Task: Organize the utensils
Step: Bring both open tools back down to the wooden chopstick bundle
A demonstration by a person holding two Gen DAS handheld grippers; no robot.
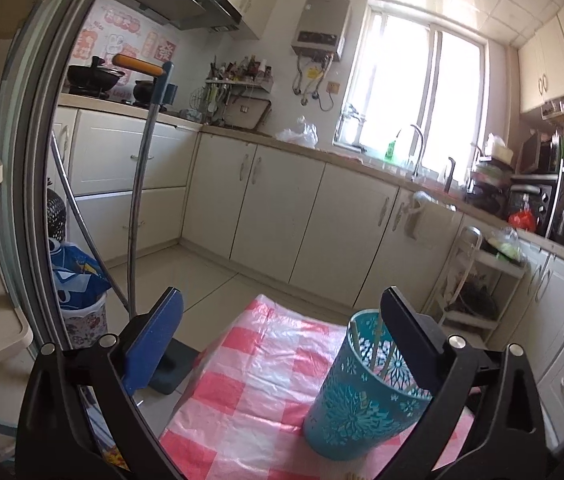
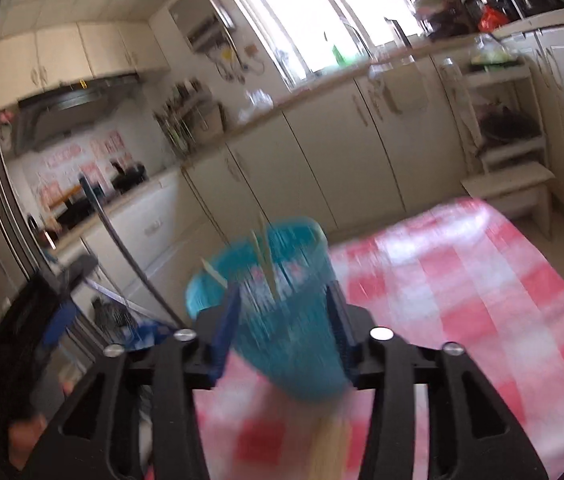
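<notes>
teal utensil holder [image 1: 356, 392] sits between the wide-open, empty left gripper [image 1: 278, 340]; the blurred right gripper [image 2: 282, 328] seems half-open.

Far ahead and left of my left tool, red and pink stickers [image 1: 122, 40] cover the wall behind the stove. One red square sticker [image 1: 165, 51] shows a white Chinese character that looks like 發. The other stickers carry characters too small for me to read. From my right tool everything is blurred.
</notes>
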